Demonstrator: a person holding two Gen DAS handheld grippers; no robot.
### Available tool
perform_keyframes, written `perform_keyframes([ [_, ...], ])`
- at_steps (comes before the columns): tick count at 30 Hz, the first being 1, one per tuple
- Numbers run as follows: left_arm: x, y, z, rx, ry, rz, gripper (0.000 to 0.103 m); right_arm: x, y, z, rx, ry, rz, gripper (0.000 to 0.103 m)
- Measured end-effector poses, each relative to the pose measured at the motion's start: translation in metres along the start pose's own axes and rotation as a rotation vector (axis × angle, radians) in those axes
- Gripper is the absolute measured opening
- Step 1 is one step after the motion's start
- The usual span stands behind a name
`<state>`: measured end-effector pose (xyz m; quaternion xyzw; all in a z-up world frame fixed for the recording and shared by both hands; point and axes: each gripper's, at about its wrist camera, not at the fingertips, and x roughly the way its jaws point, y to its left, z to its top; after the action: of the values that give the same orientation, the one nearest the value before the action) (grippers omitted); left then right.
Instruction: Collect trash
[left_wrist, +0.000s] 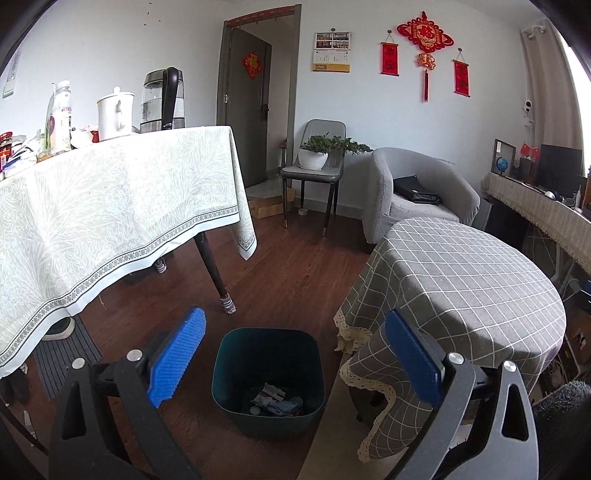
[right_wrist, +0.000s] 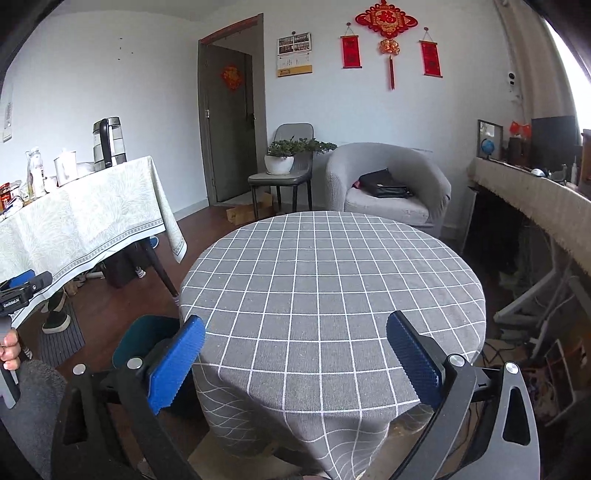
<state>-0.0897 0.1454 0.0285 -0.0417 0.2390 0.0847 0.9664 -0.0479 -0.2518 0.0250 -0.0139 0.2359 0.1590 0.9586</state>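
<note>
The bin (left_wrist: 267, 373) is the landmark here: a single dark green one on the floor, just beside the round checked tabletop (right_wrist: 325, 280) and below the left gripper (left_wrist: 295, 358). Several crumpled pieces of trash (left_wrist: 275, 400) lie at its bottom; they overlap too much for an exact count, though at least three or four scraps show.

By the look of it, the task is at or near its end. The checked tabletop next to the bin carries nothing at all, and no loose litter shows on the floor around the bin. What may be left cannot be judged from here; the second tabletop (left_wrist: 110, 206), beyond the bin under a pale patterned cloth, holds a kettle, a white jug, bottles and jars, but these look like household goods, not waste.

Both tools are empty. The left gripper's jaws stand fully spread above the bin with nothing between them. The right gripper (right_wrist: 295, 358) hangs over the checked tabletop's near edge, jaws likewise spread wide and bare.

Counts: two grippers, one bin, two tabletops, one armchair, one chair bearing one potted plant. In the right wrist view a hand (right_wrist: 9, 350) grips the left tool's handle, on the bin's far side from the checked tabletop.
</note>
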Motion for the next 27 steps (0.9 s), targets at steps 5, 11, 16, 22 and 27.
perform_keyframes([
  [5,0.002,-0.002,-0.001,-0.001,0.008,0.006,0.1,-0.003,0.004,0.0,-0.03,-0.006,0.031,0.099],
  [11,0.003,-0.002,-0.002,0.001,0.017,0.001,0.1,-0.001,0.015,-0.001,-0.094,0.014,0.035,0.099],
  [16,0.003,-0.003,-0.001,0.004,0.017,0.001,0.1,-0.001,0.025,-0.001,-0.147,0.02,0.027,0.099],
  [22,0.003,-0.003,-0.001,0.003,0.017,0.0,0.1,-0.001,0.024,-0.001,-0.151,0.019,0.027,0.099],
  [27,0.003,-0.004,-0.001,0.009,0.016,0.002,0.1,-0.002,0.022,0.0,-0.132,0.016,0.032,0.099],
])
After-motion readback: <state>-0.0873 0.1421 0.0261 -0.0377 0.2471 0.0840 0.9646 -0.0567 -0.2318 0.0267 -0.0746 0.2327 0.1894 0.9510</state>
